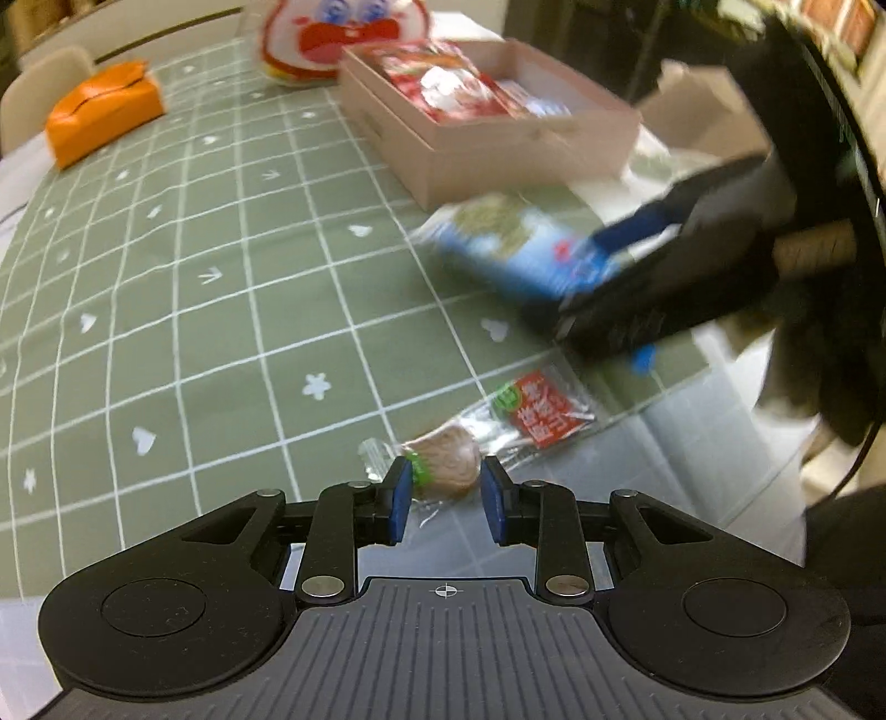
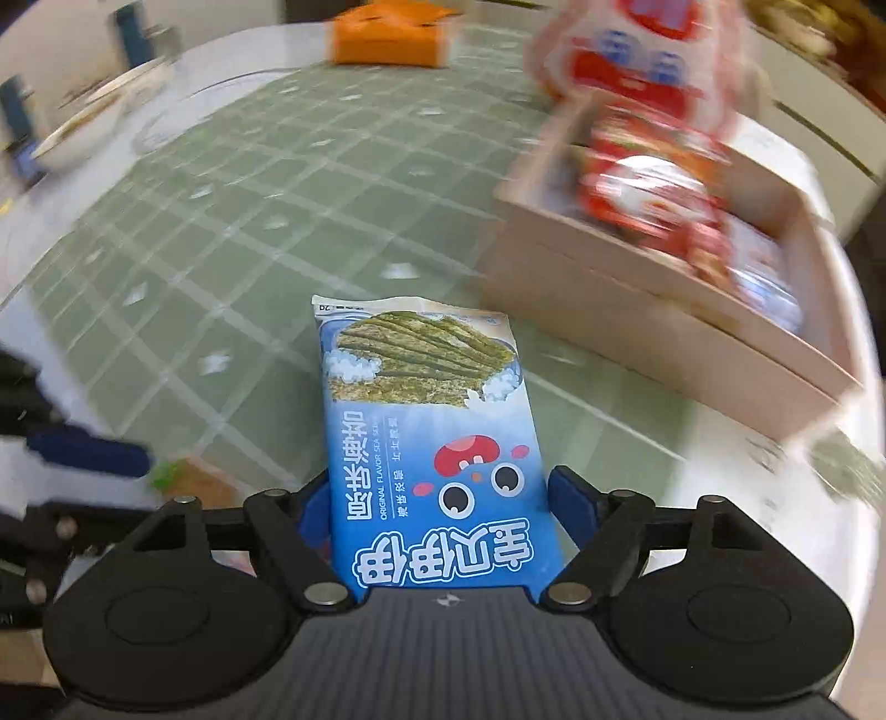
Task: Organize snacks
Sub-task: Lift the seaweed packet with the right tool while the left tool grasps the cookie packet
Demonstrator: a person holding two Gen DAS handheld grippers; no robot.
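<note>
My right gripper (image 2: pixel 437 498) is shut on a blue seaweed snack packet (image 2: pixel 426 421) and holds it above the green checked tablecloth (image 2: pixel 266 221); both show blurred in the left wrist view, the gripper (image 1: pixel 653 277) and the packet (image 1: pixel 515 249). My left gripper (image 1: pixel 446 487) is partly open, its blue pads (image 1: pixel 400 498) on either side of a brown snack in clear wrap (image 1: pixel 446 462) lying on the cloth (image 1: pixel 194 249). The pads do not press it. A pink cardboard box (image 1: pixel 498 144) holding red snack packs (image 1: pixel 443 83) stands behind; it also shows in the right wrist view (image 2: pixel 664 310).
An orange tissue pouch (image 1: pixel 105 113) lies at the far left. A white-and-red cartoon bag (image 1: pixel 332 33) stands behind the box. A red-labelled clear packet (image 1: pixel 542 407) lies near the table edge. A bowl (image 2: pixel 83 133) sits at the far left in the right wrist view.
</note>
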